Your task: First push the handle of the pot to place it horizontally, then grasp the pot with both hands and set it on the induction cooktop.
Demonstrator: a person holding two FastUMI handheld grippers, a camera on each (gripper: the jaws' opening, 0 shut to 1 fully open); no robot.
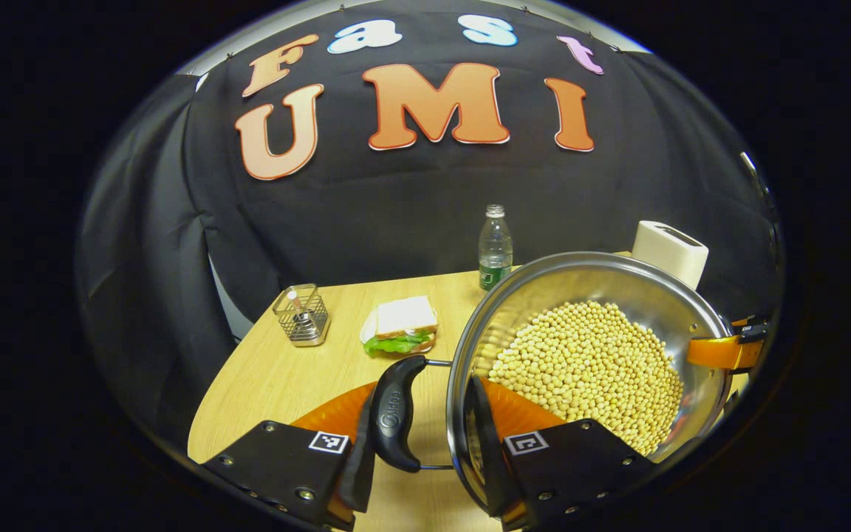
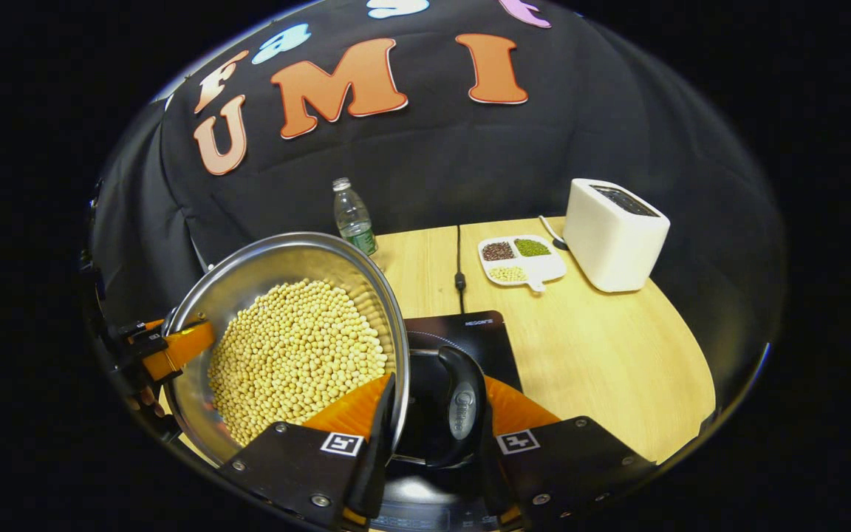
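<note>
Both loop handles lie level, so the push looks done. The left gripper [image 1: 419, 436] is closed on the pot's [image 1: 588, 325] near handle [image 1: 396, 414], and the right gripper [image 2: 429, 443] on the opposite handle [image 2: 461, 410]. The bean-filled pot seems lifted just above the induction cooktop [image 2: 470, 332] ahead of the right gripper; lowering remains. Embossed handle logos and cooktop print are too small to read.

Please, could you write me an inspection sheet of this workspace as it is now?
Surface: wooden table.
Job's things: steel pot full of soybeans; induction cooktop beside it.
Clutter: water bottle, sandwich, wire basket, toaster, divided dish of beans.
Grippers: left tongs and right tongs each straddle a black handle plus the rim; whether they press is unclear.
Cables: black cable runs toward the cooktop.
Surroundings: black cloth wall.
</note>
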